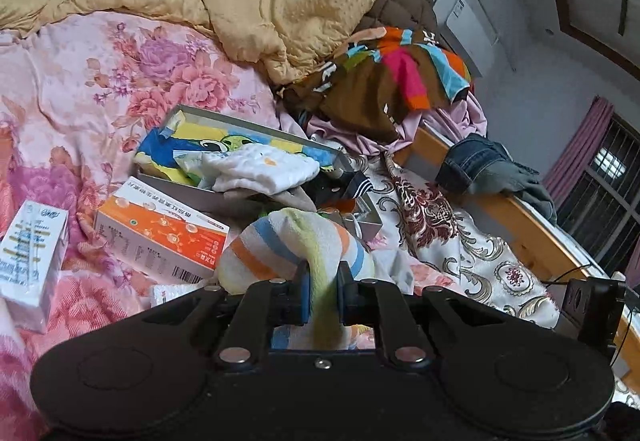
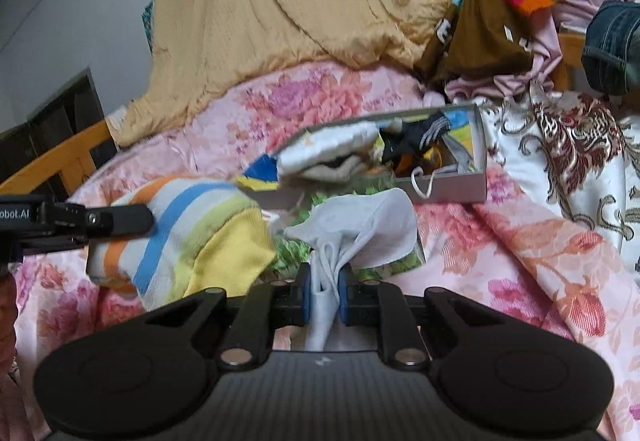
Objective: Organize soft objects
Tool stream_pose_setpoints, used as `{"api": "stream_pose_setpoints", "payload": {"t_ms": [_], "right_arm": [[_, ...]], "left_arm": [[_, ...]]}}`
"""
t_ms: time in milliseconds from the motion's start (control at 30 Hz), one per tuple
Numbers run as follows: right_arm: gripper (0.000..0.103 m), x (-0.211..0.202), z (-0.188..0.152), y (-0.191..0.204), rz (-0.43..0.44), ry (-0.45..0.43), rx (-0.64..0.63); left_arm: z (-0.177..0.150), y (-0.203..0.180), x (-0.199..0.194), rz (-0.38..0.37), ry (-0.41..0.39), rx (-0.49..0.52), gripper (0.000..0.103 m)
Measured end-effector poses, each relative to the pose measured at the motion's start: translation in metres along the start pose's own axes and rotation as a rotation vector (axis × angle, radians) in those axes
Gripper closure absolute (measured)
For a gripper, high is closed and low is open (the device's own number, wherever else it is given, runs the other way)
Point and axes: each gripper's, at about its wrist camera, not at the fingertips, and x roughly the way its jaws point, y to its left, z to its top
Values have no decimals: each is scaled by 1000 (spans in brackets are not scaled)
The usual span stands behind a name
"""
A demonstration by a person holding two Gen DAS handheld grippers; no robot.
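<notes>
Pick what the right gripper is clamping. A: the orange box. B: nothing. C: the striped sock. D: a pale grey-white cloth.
D: in the right wrist view the right gripper is shut on the pale cloth; the striped sock is in the left gripper.

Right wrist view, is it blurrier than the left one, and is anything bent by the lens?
Right wrist view: softer, the grey box smeared. Left wrist view: crisper, print on the orange box sharp. Both: edges curve, as at the window, corners go dark.
</notes>
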Motion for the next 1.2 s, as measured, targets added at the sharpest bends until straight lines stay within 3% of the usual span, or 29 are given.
{"api": "stream_pose_setpoints", "payload": {"t_ms": [267,533,800,1200], "right_arm": [[88,-12,7,2,26,-73,-4],[87,-2,25,-12,-26,-172,27],[87,35,61,-35,-48,-249,12],[87,99,106,-85,-75,-291,87]], "left_arm": [[8,-5,-16,-21,-36,-73,90],[47,-19,0,-31,-98,-40,90],[90,-25,63,-34,-145,-20,90],[139,-19,169,48,-175,6,90]]}}
